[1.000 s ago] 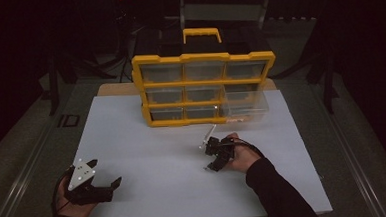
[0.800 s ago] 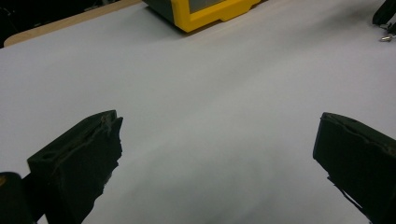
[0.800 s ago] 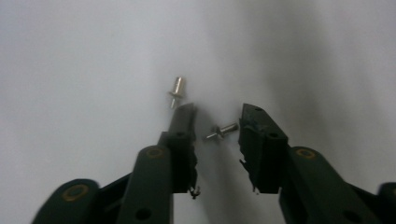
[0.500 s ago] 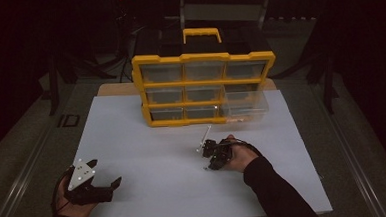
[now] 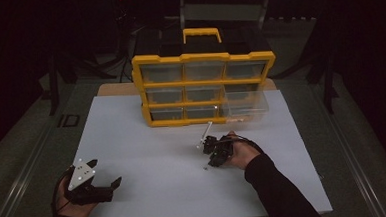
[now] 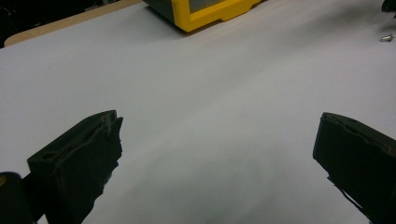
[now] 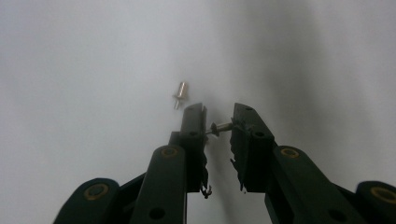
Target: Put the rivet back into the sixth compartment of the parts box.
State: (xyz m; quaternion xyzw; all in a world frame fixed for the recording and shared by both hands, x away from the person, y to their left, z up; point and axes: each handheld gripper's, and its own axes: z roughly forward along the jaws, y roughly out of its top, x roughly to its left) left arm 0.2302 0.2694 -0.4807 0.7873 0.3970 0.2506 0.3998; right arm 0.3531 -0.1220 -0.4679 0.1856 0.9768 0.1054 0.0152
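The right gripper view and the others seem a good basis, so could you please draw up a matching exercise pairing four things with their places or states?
Things:
1. left gripper
2. right gripper
3. loose screw
4. bottom right drawer

States:
A. pulled out of the yellow organizer
B. lying on the white sheet, just beyond the fingers
C. open, nothing between its fingers
D. closed on a small screw

Pairs: 1-C, 2-D, 3-B, 4-A

The room is dark — only the white worktop [image 5: 147,141] catches light. Grey floor [image 5: 27,142] lies on both sides, and dark stand legs [image 5: 54,85] and a grey frame [image 5: 223,9] stand behind.
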